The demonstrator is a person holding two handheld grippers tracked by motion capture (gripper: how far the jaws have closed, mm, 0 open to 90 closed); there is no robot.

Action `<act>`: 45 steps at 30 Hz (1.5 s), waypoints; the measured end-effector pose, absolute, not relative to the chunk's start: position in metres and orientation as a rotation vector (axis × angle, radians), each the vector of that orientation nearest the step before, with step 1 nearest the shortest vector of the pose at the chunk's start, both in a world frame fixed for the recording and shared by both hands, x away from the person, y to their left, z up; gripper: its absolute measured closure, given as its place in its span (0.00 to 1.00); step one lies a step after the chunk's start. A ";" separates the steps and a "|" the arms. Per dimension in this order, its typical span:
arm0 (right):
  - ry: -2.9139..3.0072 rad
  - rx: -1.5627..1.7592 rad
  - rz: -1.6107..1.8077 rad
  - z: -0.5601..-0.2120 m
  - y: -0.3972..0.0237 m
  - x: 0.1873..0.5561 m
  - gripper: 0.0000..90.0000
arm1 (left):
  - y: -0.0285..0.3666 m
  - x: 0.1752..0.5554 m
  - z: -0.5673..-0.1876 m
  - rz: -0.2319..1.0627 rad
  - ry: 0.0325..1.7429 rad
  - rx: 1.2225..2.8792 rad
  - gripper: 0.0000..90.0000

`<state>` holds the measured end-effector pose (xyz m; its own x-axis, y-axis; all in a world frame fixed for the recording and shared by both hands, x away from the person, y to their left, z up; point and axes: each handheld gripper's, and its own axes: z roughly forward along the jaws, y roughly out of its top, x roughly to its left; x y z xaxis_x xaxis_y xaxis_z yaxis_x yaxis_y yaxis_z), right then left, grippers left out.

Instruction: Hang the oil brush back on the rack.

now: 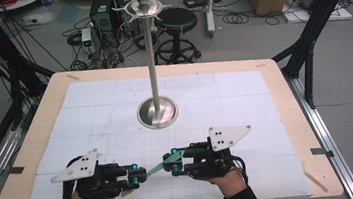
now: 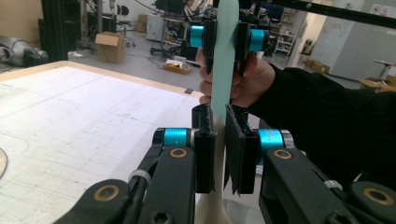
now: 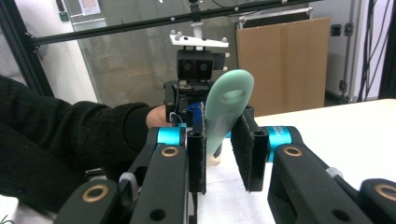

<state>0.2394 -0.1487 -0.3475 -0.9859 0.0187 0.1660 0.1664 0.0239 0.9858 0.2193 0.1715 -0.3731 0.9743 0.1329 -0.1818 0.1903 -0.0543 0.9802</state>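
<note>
A slim mint-green utensil (image 1: 158,166) hangs level just above the white mat near the table's front edge, spanning both grippers. My left gripper (image 1: 138,176) is shut on its pale cream end (image 2: 218,140). My right gripper (image 1: 172,162) is shut on the green handle (image 3: 215,119), whose rounded tip has a hanging hole. The two grippers face each other, fingertips a short way apart. In the left gripper view the right gripper (image 2: 224,44) clamps the green strip (image 2: 224,70) with a hand behind it.
A tall metal stand (image 1: 151,57) with hooks at its top rises from a round base (image 1: 157,113) at the table's middle, beyond both grippers. A white gridded mat (image 1: 244,92) covers the wooden table (image 1: 284,92). Stools, boxes and cables stand on the floor behind.
</note>
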 end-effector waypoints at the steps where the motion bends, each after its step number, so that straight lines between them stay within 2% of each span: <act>1: -2.174 -0.198 -2.108 -0.347 -0.148 0.240 0.84 | 0.172 0.220 -0.374 -0.049 0.248 1.631 0.91; 5: -2.194 -0.229 -2.090 -0.346 -0.147 0.240 0.85 | 0.173 0.220 -0.374 -0.029 0.275 1.638 0.88; 7: -2.219 -0.266 -2.079 -0.344 -0.146 0.240 0.85 | 0.173 0.221 -0.373 -0.003 0.305 1.648 0.70; 11: -2.282 -0.369 -2.024 -0.338 -0.144 0.241 0.85 | 0.174 0.216 -0.366 0.123 0.344 1.723 0.57; 17: -2.404 -0.551 -1.901 -0.329 -0.135 0.239 0.85 | 0.163 0.212 -0.357 0.269 0.371 1.835 0.53; 25: -2.486 -0.721 -1.815 -0.318 -0.124 0.234 0.85 | 0.142 0.213 -0.362 0.310 0.397 1.898 0.56; 28: -2.485 -0.762 -1.801 -0.316 -0.123 0.234 0.85 | 0.136 0.215 -0.364 0.315 0.404 1.912 0.61; 40: -2.448 -0.867 -1.762 -0.319 -0.119 0.235 0.84 | 0.131 0.218 -0.367 0.363 0.406 1.936 0.89; 45: -2.437 -0.880 -1.758 -0.319 -0.117 0.235 0.84 | 0.128 0.217 -0.367 0.342 0.384 1.947 0.92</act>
